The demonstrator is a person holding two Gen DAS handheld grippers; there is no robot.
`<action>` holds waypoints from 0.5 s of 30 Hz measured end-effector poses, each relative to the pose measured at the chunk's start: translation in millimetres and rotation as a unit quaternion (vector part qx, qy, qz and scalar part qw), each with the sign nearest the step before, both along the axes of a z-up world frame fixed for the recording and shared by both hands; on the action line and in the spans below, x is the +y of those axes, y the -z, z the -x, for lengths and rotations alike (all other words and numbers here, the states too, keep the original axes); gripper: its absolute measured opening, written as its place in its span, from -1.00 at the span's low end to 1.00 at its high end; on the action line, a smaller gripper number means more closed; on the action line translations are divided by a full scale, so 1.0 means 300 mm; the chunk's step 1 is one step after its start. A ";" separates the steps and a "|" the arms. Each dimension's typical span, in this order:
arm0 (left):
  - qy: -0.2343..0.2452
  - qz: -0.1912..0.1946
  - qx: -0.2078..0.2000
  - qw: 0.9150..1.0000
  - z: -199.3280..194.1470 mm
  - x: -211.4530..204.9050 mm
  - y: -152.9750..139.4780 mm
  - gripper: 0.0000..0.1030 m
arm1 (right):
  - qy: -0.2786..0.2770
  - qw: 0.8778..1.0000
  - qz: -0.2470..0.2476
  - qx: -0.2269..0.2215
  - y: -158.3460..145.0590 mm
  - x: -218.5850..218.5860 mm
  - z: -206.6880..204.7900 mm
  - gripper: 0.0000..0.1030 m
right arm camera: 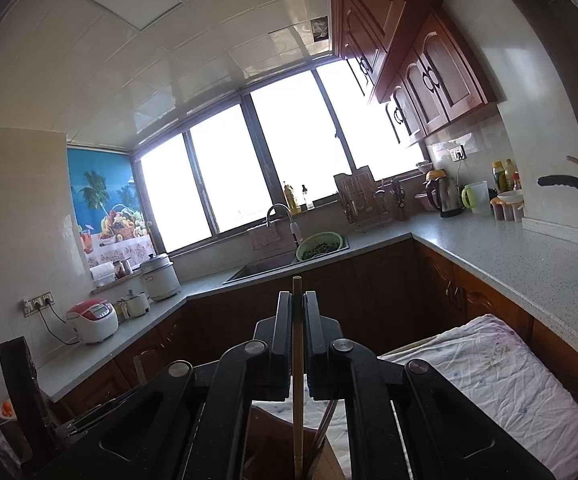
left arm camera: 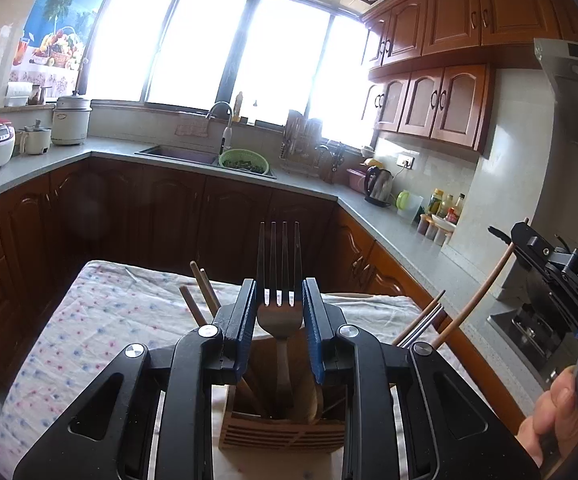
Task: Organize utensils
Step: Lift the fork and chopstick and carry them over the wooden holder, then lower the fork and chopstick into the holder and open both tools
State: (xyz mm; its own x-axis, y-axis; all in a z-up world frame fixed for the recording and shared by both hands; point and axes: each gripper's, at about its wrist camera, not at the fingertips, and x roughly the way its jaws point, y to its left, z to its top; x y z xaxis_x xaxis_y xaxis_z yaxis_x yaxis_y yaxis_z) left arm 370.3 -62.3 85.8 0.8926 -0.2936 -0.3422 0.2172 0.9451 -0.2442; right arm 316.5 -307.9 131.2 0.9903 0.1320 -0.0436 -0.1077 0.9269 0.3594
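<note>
Left wrist view: left tool (left arm camera: 279, 308) grips a fork (left arm camera: 279, 280); right tool (right arm camera: 298, 320) clamps a chopstick (right arm camera: 297, 360).

Black hand-held gripper (left arm camera: 279, 312), blue pads, silver screws

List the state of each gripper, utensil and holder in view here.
left gripper: shut on fork
fork: upright, tines up, above the holder
right gripper: shut on chopstick
chopstick: upright between the pads
wooden utensil holder: upright on the clothed table, utensils inside
</note>
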 end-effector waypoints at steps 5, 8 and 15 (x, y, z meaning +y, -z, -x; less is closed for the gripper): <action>0.002 -0.006 0.008 1.000 -0.009 -0.015 0.073 -0.59 | 0.003 1.000 -0.008 0.014 0.082 0.003 -0.023 -0.90; 0.003 -0.009 0.015 1.000 -0.012 -0.015 0.105 -0.59 | 0.002 1.000 -0.010 0.025 0.121 0.003 -0.033 -0.90; 0.009 -0.008 0.034 0.999 -0.017 -0.011 0.160 -0.59 | -0.009 0.998 -0.017 0.055 0.182 0.008 -0.059 -0.90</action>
